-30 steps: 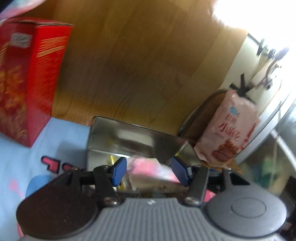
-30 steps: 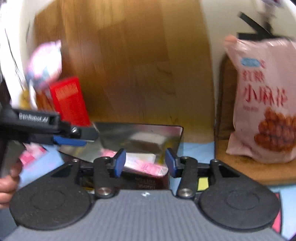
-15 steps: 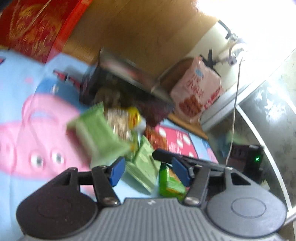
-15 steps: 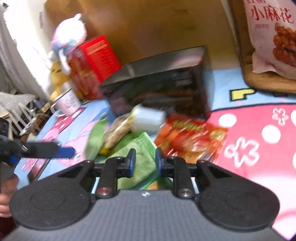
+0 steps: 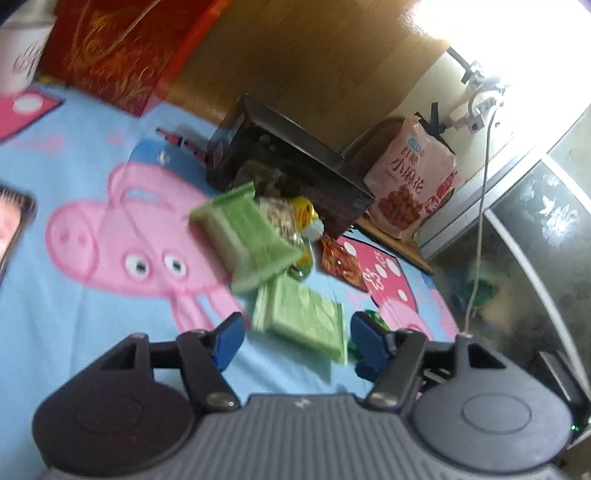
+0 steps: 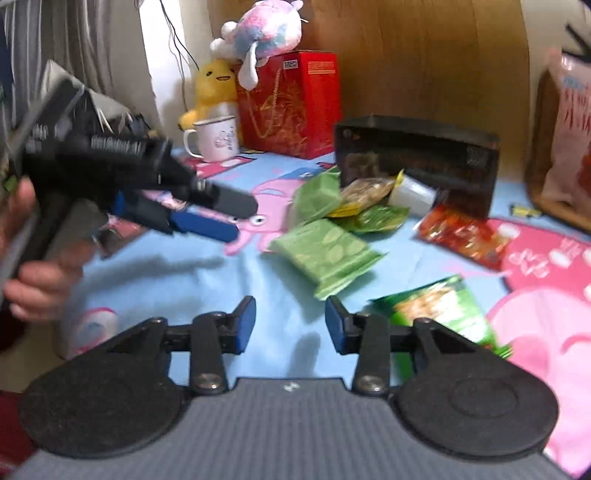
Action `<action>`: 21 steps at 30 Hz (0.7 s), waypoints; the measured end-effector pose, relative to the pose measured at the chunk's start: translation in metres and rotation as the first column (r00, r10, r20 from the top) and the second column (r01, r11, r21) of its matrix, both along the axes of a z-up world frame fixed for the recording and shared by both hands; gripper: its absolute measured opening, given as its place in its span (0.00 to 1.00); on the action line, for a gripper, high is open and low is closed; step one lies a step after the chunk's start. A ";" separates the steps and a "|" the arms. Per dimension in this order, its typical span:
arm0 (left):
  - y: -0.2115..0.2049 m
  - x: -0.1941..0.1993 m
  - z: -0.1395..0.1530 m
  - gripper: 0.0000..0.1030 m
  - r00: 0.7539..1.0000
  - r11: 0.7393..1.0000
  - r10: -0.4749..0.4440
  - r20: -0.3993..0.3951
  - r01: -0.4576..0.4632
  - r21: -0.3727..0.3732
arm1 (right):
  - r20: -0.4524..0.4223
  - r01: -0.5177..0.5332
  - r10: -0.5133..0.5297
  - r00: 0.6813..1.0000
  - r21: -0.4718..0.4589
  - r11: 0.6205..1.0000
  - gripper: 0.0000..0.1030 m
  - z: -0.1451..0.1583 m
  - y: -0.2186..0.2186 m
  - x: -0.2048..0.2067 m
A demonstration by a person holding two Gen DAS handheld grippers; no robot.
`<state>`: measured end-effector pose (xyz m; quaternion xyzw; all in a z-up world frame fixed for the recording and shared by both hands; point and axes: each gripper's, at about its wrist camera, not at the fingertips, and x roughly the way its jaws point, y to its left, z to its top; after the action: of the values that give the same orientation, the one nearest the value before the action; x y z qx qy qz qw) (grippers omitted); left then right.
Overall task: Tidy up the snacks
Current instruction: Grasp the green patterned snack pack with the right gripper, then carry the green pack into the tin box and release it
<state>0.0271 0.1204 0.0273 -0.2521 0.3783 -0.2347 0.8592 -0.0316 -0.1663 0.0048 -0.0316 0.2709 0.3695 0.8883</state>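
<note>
A black box (image 6: 417,158) lies tipped on its side on the cartoon blanket (image 6: 177,280), its mouth facing the spilled snacks; it also shows in the left wrist view (image 5: 288,162). Snacks lie in front of it: two light green packets (image 6: 325,254) (image 5: 243,236), a clear bag of nuts (image 6: 365,190), an orange-red packet (image 6: 461,236) and a dark green bag (image 6: 443,310). My left gripper (image 5: 295,341) is open and empty above a green packet (image 5: 303,317). My right gripper (image 6: 290,325) is open and empty above bare blanket.
A red gift box (image 6: 291,103), a white mug (image 6: 214,138) and plush toys (image 6: 258,33) stand at the back left. A large pink snack bag (image 5: 410,181) leans on a wooden tray at the right. A phone (image 5: 14,221) lies left.
Both grippers pulled back from the box's mouth. The box went over onto its side and the snacks spilled onto the blanket. The right gripper narrowed, then opened wide.
</note>
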 end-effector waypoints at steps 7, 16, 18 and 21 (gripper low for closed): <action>-0.029 0.036 -0.012 0.58 0.998 0.995 -0.056 -0.039 0.059 0.077 | -0.035 0.091 -0.091 0.995 0.009 0.996 0.44 -0.014 -0.001 0.038; -0.023 0.002 -0.001 0.34 0.995 0.996 -0.087 -0.052 0.087 0.003 | -0.040 0.040 -0.039 0.998 0.043 0.998 0.27 0.001 0.000 0.018; -0.021 0.004 0.017 0.34 0.996 0.996 -0.086 -0.032 0.085 -0.031 | 0.000 0.029 -0.029 1.000 0.060 0.998 0.27 0.018 -0.005 0.011; -0.021 0.026 0.064 0.35 0.996 0.995 -0.081 0.047 0.083 -0.046 | 0.066 0.035 -0.042 0.997 0.102 0.994 0.27 0.059 -0.013 0.026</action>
<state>0.0531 0.0996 0.0908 -0.2514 0.3634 -0.2843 0.8508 -0.0054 -0.1794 0.0640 0.0061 0.2220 0.3641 0.9045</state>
